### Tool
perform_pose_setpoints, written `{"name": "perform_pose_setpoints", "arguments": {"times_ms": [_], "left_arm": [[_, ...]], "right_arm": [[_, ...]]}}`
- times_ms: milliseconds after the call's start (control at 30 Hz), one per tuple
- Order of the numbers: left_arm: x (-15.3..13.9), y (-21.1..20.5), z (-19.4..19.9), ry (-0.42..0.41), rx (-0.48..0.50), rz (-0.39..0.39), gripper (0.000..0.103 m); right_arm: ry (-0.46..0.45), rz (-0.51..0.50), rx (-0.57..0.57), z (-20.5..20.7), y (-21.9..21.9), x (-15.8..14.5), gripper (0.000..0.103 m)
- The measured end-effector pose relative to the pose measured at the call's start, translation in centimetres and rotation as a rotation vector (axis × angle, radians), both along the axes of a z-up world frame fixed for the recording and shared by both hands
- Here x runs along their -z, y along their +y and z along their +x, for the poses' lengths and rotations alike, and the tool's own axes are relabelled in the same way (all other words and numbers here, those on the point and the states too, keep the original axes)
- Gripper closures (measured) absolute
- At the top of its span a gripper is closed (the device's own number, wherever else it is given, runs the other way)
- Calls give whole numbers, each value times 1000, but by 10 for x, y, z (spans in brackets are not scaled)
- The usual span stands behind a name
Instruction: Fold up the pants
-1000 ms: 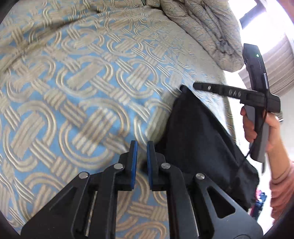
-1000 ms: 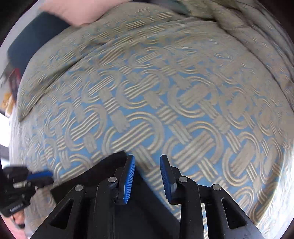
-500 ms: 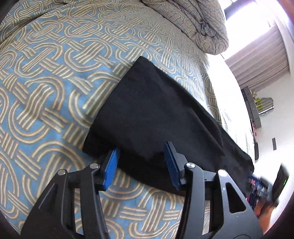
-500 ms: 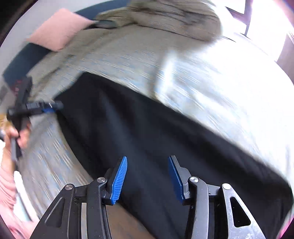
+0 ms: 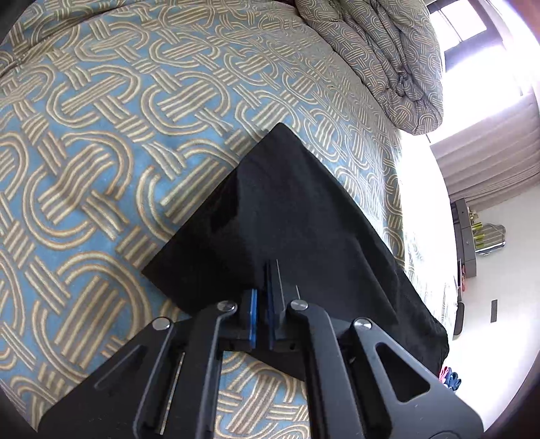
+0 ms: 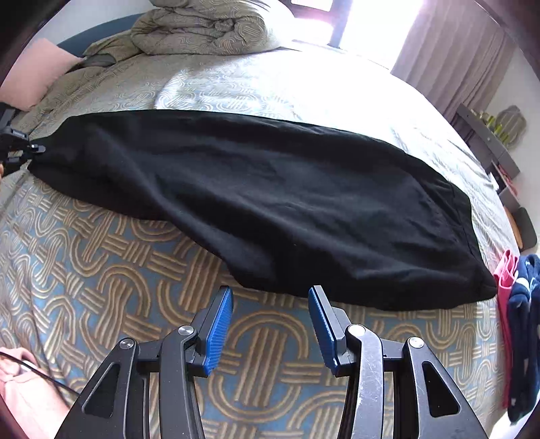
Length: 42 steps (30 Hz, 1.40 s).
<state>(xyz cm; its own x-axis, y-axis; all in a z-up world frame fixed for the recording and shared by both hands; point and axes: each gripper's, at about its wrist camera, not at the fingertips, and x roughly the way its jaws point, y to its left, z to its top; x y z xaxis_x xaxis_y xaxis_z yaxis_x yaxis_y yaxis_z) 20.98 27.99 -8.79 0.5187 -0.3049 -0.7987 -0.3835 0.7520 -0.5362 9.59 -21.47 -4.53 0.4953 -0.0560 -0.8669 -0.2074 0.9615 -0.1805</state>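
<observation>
Black pants (image 6: 270, 199) lie folded lengthwise across the patterned bedspread (image 6: 111, 270); the wide waist end is at the right and the leg end at the left. In the left wrist view the pants (image 5: 297, 216) run away from the camera. My left gripper (image 5: 261, 297) is shut on the leg-end hem, which rises to the pads. It also shows small at the far left of the right wrist view (image 6: 20, 148). My right gripper (image 6: 270, 317) is open and empty, just short of the pants' near edge.
A bunched duvet (image 6: 202, 30) lies at the head of the bed, with a pink pillow (image 6: 37, 74) at the far left. Pink and navy clothes (image 6: 519, 304) sit at the bed's right edge. Curtains (image 6: 449, 50) and a shelf stand beyond the bed.
My left gripper went from open over the leg end to shut on its hem. My right gripper pulled back off the pants and swung to face them from the near side, still open.
</observation>
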Motion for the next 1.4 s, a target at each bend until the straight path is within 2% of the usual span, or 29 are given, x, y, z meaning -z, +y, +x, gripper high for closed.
{"name": "perform_pose_setpoints", "arguments": {"times_ms": [67, 100, 133, 167, 267, 333, 467, 533, 600, 667, 800, 867, 933, 1033, 1133, 1300, 1400], "left_arm": [[-3, -1, 3, 4, 6, 16, 98], [-5, -2, 4, 7, 6, 23, 98], [-5, -2, 5, 12, 6, 26, 98], [-5, -2, 4, 16, 5, 27, 98], [-10, 0, 4, 13, -3, 28, 98], [-14, -2, 1, 6, 1, 44, 98], [-25, -18, -8, 8, 30, 142, 98], [-32, -35, -15, -3, 78, 201, 98], [-39, -57, -24, -27, 153, 226, 98], [-45, -74, -31, -48, 214, 219, 98], [-50, -121, -45, -94, 398, 91, 97], [-45, -142, -44, -76, 464, 96, 93], [-37, -154, -38, -42, 483, 125, 91], [-25, -137, -33, 6, 383, 95, 91], [-17, -94, -36, 36, 232, 74, 91], [-15, -1, -61, 48, -50, 63, 91], [-8, 31, -70, 49, -125, 13, 91]], "right_arm": [[-32, -4, -10, 3, 7, 10, 56], [-44, -7, -4, 8, -4, 13, 58], [-58, 6, 12, 15, -6, 14, 66], [-71, 45, 37, 15, -10, 14, 100], [-54, 278, 147, 30, -35, -7, 101], [-65, 344, 135, 29, -44, -32, 101], [-80, 379, 110, 17, -49, -68, 101], [-65, 394, 105, 12, -50, -72, 99], [-7, 375, 72, 12, -47, -63, 93], [63, 362, 69, 9, -45, -52, 87], [80, 422, 116, -1, -69, -50, 72], [60, 411, 145, -9, -78, -52, 66], [44, 390, 168, -10, -84, -49, 63], [36, 407, 149, -17, -80, -46, 62], [26, 414, 93, -20, -69, -40, 54], [25, 309, 32, -9, -35, -26, 46], [38, 241, 28, 0, -22, -17, 45]]}}
